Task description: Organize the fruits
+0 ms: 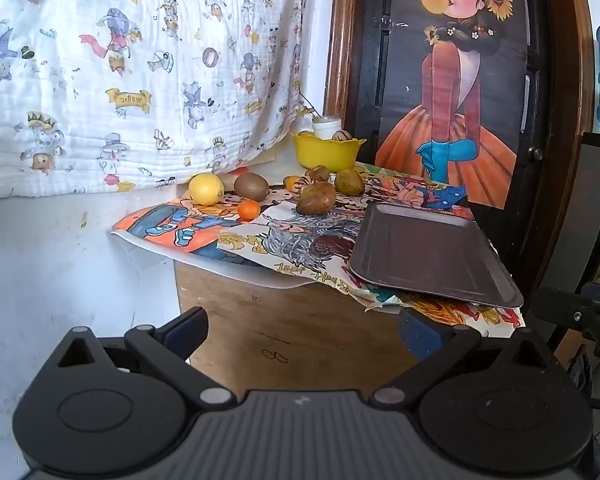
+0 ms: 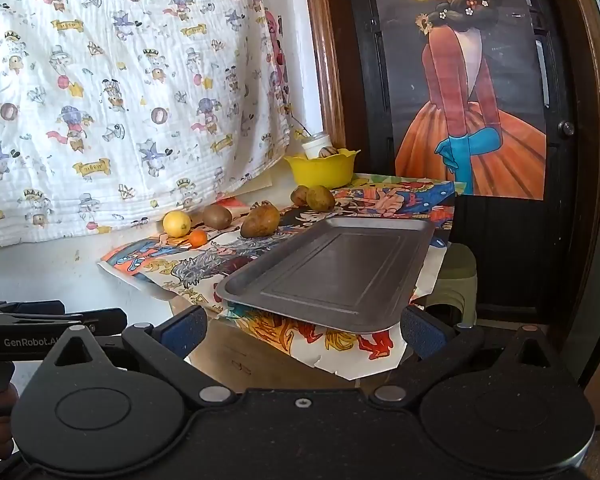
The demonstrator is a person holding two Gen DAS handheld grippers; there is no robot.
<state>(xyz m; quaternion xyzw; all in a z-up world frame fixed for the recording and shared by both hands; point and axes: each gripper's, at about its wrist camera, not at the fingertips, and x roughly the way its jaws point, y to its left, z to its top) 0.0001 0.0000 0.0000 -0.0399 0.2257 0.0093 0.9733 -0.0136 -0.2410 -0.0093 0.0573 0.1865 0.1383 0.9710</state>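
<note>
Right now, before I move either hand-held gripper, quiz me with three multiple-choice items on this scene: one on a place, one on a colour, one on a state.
1. Where does the lemon lie?
A. on the tray
B. on the cartoon sheet, left of the kiwi
C. in the bowl

2. What colour is the bowl?
A. yellow
B. blue
C. grey

3. What state is the tray in?
A. piled with fruit
B. upside down
C. bare inside, holding no fruit

Answers:
1 B: the lemon sits on the cartoon sheet beside the kiwi, against the wall.
2 A: its scalloped rim and wall are yellow.
3 C: only the dark metal floor shows, and the fruit lies behind the tray.
</note>
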